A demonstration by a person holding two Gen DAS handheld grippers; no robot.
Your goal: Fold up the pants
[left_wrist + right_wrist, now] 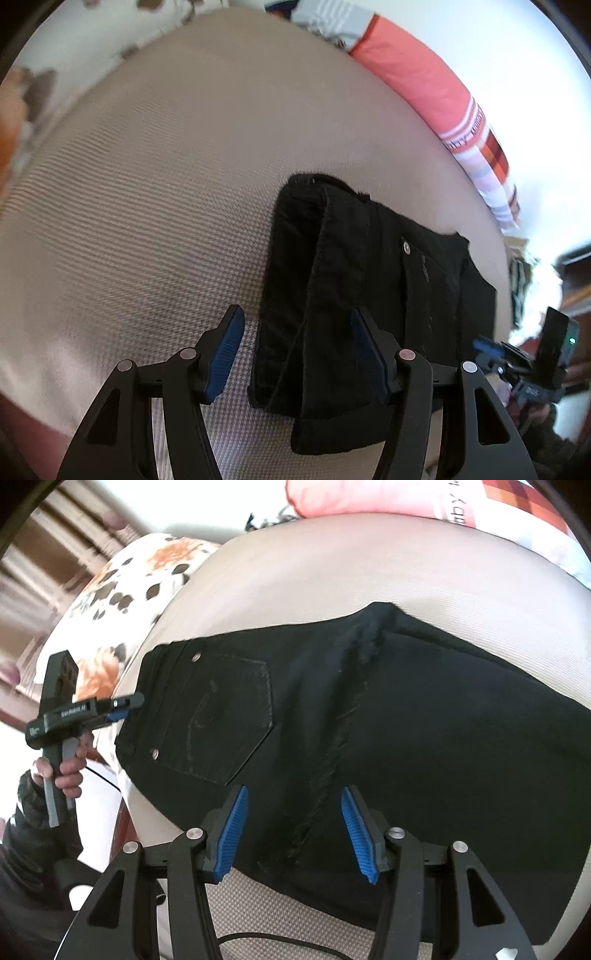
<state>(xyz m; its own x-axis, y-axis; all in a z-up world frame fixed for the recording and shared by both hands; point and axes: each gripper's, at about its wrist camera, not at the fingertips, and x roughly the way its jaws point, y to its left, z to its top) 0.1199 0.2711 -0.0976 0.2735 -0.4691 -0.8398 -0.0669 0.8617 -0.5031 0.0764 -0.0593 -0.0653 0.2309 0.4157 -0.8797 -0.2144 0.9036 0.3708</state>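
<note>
Beige textured bed (147,184) carries the black pants (369,720), laid flat w/ waistband toward our left and legs running off right, long axis across the right-wrist view. Our right gripper (291,834) hangs over the near hem, fingers released, seam between them but pads not pressing. Our left gripper (295,354) straddles the waistband end, fingers apart, nothing clamped. Left is nearer the waist, right nearer mid-leg; next fold prob. needs both edges pinched.

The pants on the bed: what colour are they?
Black pants, with faint lighter pocket stitching; clearest in the right wrist view.
</note>
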